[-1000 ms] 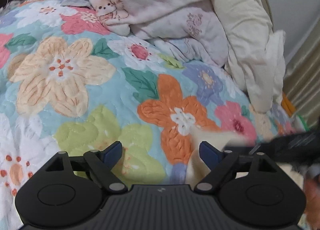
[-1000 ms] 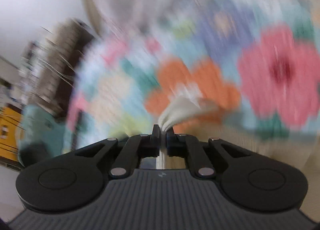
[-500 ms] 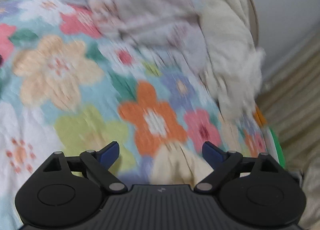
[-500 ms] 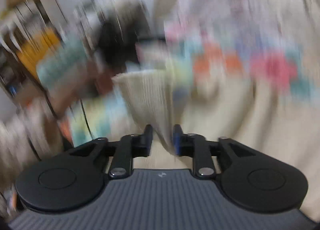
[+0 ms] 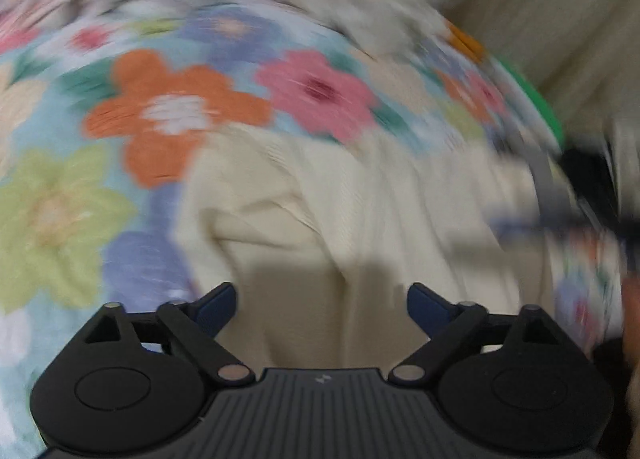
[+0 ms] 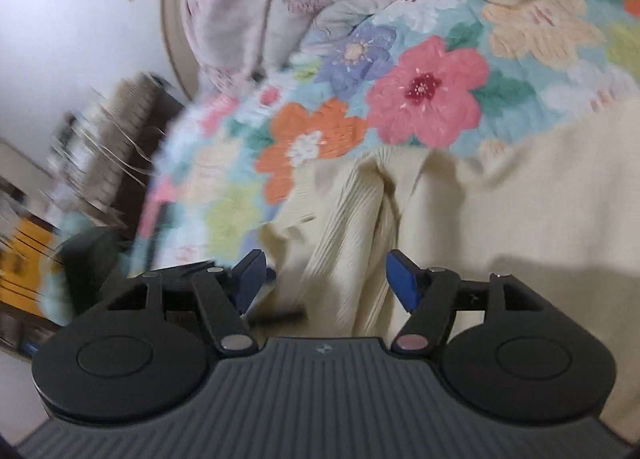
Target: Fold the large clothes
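1. My left gripper (image 5: 320,301): jaws wide apart, empty, over cream knit (image 5: 360,195).
2. My right gripper (image 6: 325,273): jaws wide too, holding nothing.
3. Knit lies rumpled at near edge of floral quilt (image 6: 424,91).

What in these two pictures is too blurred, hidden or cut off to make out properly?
- Left wrist view: a dark shape at the right edge is motion-smeared; probably the other gripper, but I cannot tell.
- Left wrist view: the cream garment runs under the left gripper, so its near edge is hidden.
- Right wrist view: shelves at the left are streaked; their contents are unreadable.
- Right wrist view: the right gripper body hides the garment's near part.
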`<move>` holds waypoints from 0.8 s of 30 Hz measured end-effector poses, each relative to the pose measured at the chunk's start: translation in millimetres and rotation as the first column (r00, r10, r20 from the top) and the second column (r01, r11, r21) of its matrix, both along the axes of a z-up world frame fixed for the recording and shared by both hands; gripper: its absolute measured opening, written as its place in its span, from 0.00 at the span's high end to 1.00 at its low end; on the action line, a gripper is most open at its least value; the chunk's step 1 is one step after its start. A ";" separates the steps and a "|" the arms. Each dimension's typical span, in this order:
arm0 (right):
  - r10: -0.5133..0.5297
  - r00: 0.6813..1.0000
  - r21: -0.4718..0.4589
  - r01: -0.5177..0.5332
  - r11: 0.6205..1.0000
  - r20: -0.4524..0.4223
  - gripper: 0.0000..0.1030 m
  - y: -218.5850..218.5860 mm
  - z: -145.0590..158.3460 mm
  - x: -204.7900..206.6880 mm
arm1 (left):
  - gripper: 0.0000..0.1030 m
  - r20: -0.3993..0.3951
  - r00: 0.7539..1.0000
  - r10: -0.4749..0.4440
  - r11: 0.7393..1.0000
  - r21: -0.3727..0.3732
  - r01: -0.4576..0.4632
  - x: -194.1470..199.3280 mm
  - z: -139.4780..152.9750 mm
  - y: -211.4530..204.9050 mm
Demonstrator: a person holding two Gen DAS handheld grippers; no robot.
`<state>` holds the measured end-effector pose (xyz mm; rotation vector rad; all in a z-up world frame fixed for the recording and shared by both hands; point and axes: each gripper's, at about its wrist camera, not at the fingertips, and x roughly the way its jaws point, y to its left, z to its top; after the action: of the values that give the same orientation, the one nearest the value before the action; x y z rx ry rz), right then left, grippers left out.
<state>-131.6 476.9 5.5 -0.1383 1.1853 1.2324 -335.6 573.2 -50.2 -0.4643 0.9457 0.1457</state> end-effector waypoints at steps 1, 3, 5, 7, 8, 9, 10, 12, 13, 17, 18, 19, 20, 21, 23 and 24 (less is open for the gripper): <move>-0.001 1.000 -0.028 0.001 1.000 0.011 0.36 8.0 -7.9 -3.4 | 0.69 -0.013 0.999 -0.050 0.998 0.038 0.051 5.8 -1.4 -11.7; -0.002 0.999 -0.108 0.007 0.994 0.042 0.40 28.1 -29.1 -10.4 | 0.88 -0.018 0.995 -0.103 0.993 0.058 0.104 11.3 -4.2 -27.7; 0.010 0.997 -0.157 0.003 0.988 0.077 0.68 45.8 -46.4 -14.7 | 0.88 -0.002 0.991 -0.137 0.987 0.089 0.136 14.6 -5.6 -41.3; -0.002 0.995 -0.160 0.018 0.987 0.099 0.94 38.4 -49.2 -9.7 | 0.89 0.015 0.987 -0.157 0.981 0.114 0.154 11.6 -1.3 -44.6; -0.017 0.996 -0.132 0.029 0.991 0.092 0.94 32.0 -45.7 -5.0 | 0.89 0.032 0.986 -0.161 0.981 0.112 0.157 9.3 1.9 -44.1; -0.031 0.996 -0.095 0.039 0.995 0.084 0.94 21.1 -39.3 0.9 | 0.88 0.057 0.986 -0.156 0.985 0.088 0.150 6.1 6.4 -40.2; -0.042 0.995 -0.071 0.049 0.996 0.092 0.94 9.0 -33.0 7.1 | 0.86 0.081 0.985 -0.149 0.987 0.064 0.144 3.1 10.8 -35.7; -0.075 0.992 -0.048 0.081 0.996 0.102 0.94 -10.6 -27.9 21.4 | 0.65 0.120 0.984 -0.135 0.991 0.031 0.132 -2.1 20.6 -26.9; -0.099 0.991 -0.036 0.103 0.994 0.087 0.94 -23.1 -28.8 32.5 | 0.43 0.143 0.983 -0.118 0.993 0.016 0.117 -5.2 26.8 -21.3; -0.150 0.988 -0.011 0.150 0.989 0.032 0.90 -59.4 -39.0 66.0 | 0.13 0.224 0.974 -0.008 0.998 -0.051 0.020 -13.5 36.6 -1.7; -0.143 0.990 0.003 0.143 0.990 -0.010 0.88 -62.6 -45.6 69.8 | 0.13 0.240 0.970 0.035 0.996 -0.087 -0.014 -12.7 35.1 6.1; -0.137 0.988 0.022 0.139 0.990 -0.068 0.87 -65.8 -52.7 73.5 | 0.13 0.251 0.965 0.075 0.991 -0.129 -0.043 -9.2 32.4 14.0; -0.130 0.983 0.042 0.136 0.990 -0.126 0.80 -69.0 -59.9 77.3 | 0.13 0.256 0.961 0.102 0.985 -0.159 -0.063 -5.4 30.0 19.1; -0.127 0.980 0.052 0.136 0.989 -0.155 0.69 -71.0 -61.5 77.8 | 0.13 0.257 0.957 0.132 0.978 -0.190 -0.084 0.1 26.8 24.3; -0.113 0.971 0.090 0.134 0.987 -0.209 0.56 -71.6 -61.4 76.0 | 0.12 0.250 0.955 0.161 0.968 -0.229 -0.103 9.9 22.3 30.5; -0.103 0.968 0.110 0.130 0.985 -0.228 0.53 -69.3 -59.8 74.4 | 0.12 0.237 0.955 0.179 0.960 -0.255 -0.117 17.5 18.0 34.2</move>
<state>-57.2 407.6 -54.3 0.1645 1.2858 1.2363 -318.1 607.5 -32.3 -0.7601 0.6731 0.1053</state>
